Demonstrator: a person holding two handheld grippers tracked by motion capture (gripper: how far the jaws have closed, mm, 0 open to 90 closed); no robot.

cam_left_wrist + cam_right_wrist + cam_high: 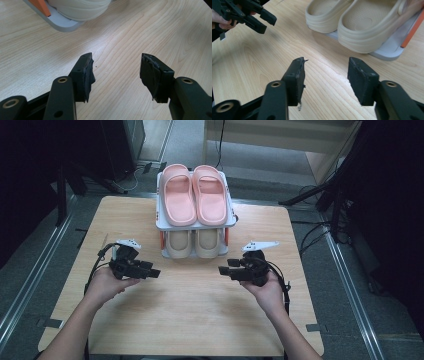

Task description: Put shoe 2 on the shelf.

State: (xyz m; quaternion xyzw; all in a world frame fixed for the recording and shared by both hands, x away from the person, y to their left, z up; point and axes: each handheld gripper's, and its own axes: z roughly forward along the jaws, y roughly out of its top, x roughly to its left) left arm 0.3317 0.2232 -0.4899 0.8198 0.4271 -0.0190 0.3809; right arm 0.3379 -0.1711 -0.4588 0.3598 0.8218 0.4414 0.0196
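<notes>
Left tool [155, 273]: jaws spread, empty, low over the table [200, 320].
Right tool [223, 270]: jaws spread, empty, facing the beige slippers [359, 25].
Beige slippers: on the rack's [162, 222] bottom shelf, heels toward the person.
Pink slippers [194, 194]: side by side on the top shelf.
Progress: both pairs sit shelved and nothing is gripped; either stowing looks finished or no pickup has begun.

Pink slippers [193, 194], beige slippers [354, 23], grey rack [159, 222] with orange posts, pale wood-grain table [200, 310], black fingers [83, 72]
</notes>
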